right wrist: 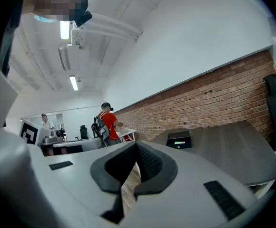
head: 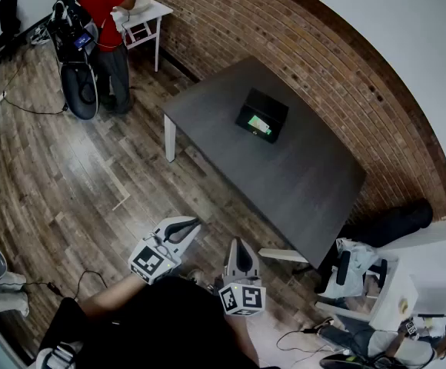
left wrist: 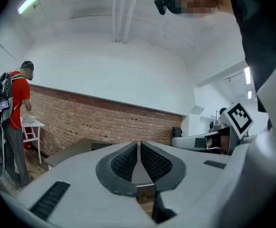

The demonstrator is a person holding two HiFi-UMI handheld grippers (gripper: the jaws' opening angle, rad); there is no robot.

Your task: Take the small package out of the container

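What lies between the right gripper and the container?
In the head view, only a strip of wood floor and bare table separate the right gripper from the container; nothing else stands there.

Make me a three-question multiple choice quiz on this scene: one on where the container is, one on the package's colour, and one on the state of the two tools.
1. Where does the black container stand?
A. on a shelf
B. on the dark table
C. in a sink

2. What colour is the small package inside it?
A. red
B. blue
C. green

3. How are the left tool and the right tool?
A. both shut, with nothing between the jaws
B. both wide open
C. left shut on the package

Answers:
1. B, because the head view shows the container sitting on the tabletop.
2. C, because a green patch shows inside the open container.
3. A, because each gripper view shows its jaws together and empty, and the package lies in the container.
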